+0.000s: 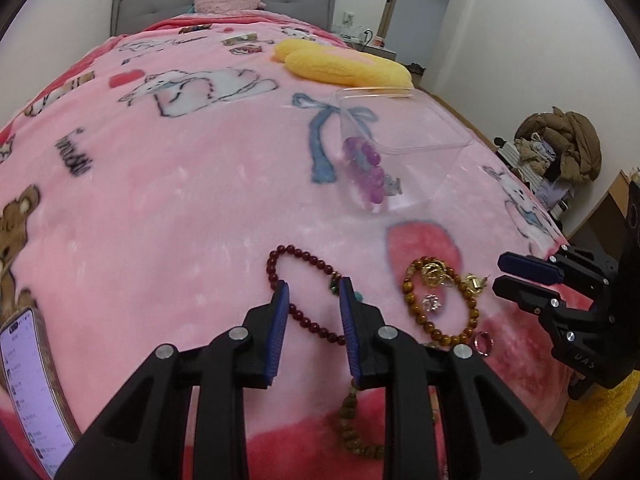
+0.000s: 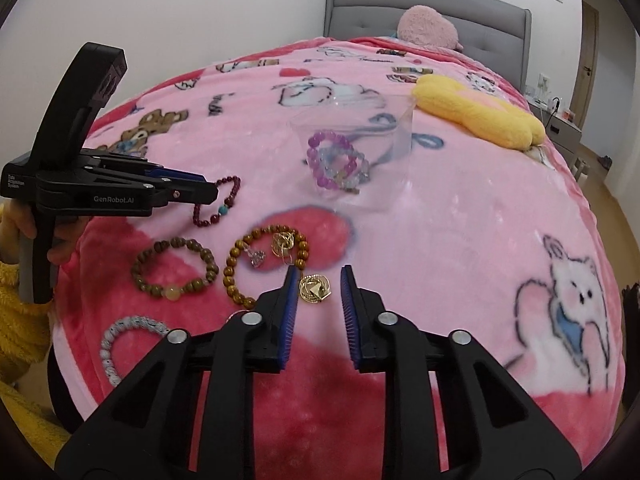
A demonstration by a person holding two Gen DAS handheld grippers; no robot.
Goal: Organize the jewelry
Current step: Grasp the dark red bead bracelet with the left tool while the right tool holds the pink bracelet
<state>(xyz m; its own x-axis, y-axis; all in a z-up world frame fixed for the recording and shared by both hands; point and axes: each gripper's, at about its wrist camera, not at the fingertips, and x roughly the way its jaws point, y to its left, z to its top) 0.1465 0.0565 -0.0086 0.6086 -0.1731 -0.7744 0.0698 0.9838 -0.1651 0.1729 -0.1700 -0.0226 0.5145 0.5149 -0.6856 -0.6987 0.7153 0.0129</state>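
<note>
A clear plastic box (image 1: 404, 148) (image 2: 352, 152) lies on the pink blanket with a purple bead bracelet (image 1: 366, 168) (image 2: 334, 160) inside. My left gripper (image 1: 314, 292) is open, its fingers astride a dark red bead bracelet (image 1: 308, 292) (image 2: 218, 202) on the blanket. My right gripper (image 2: 320, 280) is open around a gold brooch (image 2: 315, 289). An amber bead bracelet (image 1: 440, 304) (image 2: 256, 268) with small gold charms lies beside it. The right gripper also shows in the left wrist view (image 1: 508, 276).
A brown wooden bead bracelet (image 2: 174, 268) and a white bead bracelet (image 2: 124, 340) lie at the left. A small pink ring (image 1: 482, 342) lies near the amber bracelet. A phone (image 1: 28, 392) lies at the bed's left edge. A yellow cushion (image 1: 344, 64) lies behind the box.
</note>
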